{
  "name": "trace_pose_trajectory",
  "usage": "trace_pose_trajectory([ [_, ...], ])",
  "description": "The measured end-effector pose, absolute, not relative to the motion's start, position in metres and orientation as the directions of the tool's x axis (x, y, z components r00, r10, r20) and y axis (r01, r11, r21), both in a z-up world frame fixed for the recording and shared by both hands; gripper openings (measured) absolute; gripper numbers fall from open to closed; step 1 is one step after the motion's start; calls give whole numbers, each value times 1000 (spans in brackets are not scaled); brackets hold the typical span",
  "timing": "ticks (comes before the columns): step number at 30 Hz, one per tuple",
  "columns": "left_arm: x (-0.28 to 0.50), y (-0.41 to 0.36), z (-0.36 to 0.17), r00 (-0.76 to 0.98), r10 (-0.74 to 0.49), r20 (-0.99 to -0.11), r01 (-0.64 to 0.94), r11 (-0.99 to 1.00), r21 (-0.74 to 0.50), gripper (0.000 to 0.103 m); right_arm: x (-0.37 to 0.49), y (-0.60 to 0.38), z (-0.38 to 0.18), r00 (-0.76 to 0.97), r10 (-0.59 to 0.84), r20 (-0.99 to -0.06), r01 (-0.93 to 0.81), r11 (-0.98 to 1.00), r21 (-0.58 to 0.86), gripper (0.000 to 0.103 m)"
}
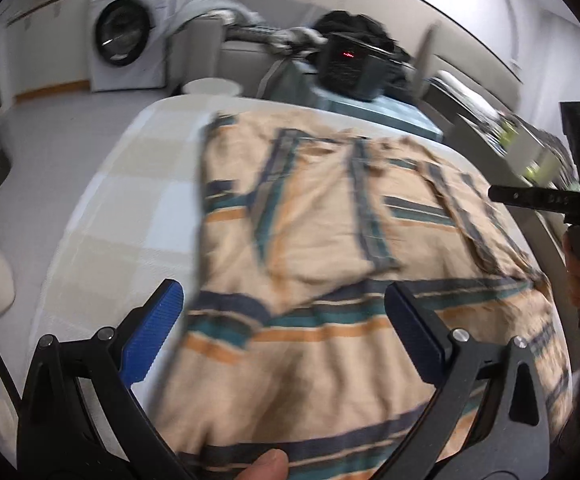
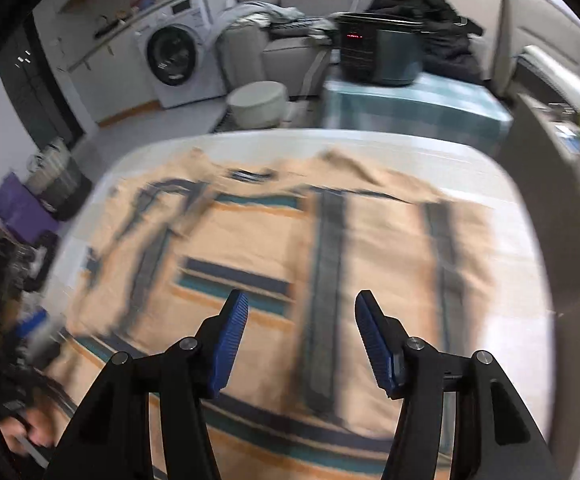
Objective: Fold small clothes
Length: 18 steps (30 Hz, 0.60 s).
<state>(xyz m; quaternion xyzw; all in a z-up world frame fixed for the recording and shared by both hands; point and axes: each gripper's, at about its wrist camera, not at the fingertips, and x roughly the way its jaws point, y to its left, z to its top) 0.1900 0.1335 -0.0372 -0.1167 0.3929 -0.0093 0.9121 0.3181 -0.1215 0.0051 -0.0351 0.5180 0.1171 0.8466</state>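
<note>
A beige garment with navy, teal and orange stripes lies spread over a pale checked tablecloth. My left gripper hangs over its near hem, open wide, with nothing gripped between the blue pads. A thumb tip shows at the bottom edge. In the right wrist view the same garment lies flat but blurred. My right gripper hovers above its middle, open, with no cloth between its pads. A hand holds that black tool at the table's right side.
Behind the table a dark pot-like appliance with a red display stands on a teal-covered surface. Further back are a washing machine, a white round stool and a sofa with dark clothes. A purple bag sits on the floor at left.
</note>
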Motion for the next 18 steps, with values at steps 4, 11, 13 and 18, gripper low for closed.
trace_pose_trajectory([
  [4,192,114,-39,664,-149,-733,-29,974,-223,100,289,-136,-18,381,149,-913,-287,957,36,57],
  [11,167,133,-22,675,-162,-719,-71,957,-282,100,282,-135,-36,368,277,-888,-310,936,163,44],
  [13,146,144,-4,710,-119,-694,-94,961,-260,100,267,-148,-8,440,275,-855,-282,946,160,44],
  [18,81,160,36,756,-25,-655,-111,980,-165,100,197,-199,55,557,249,-792,-236,962,137,52],
])
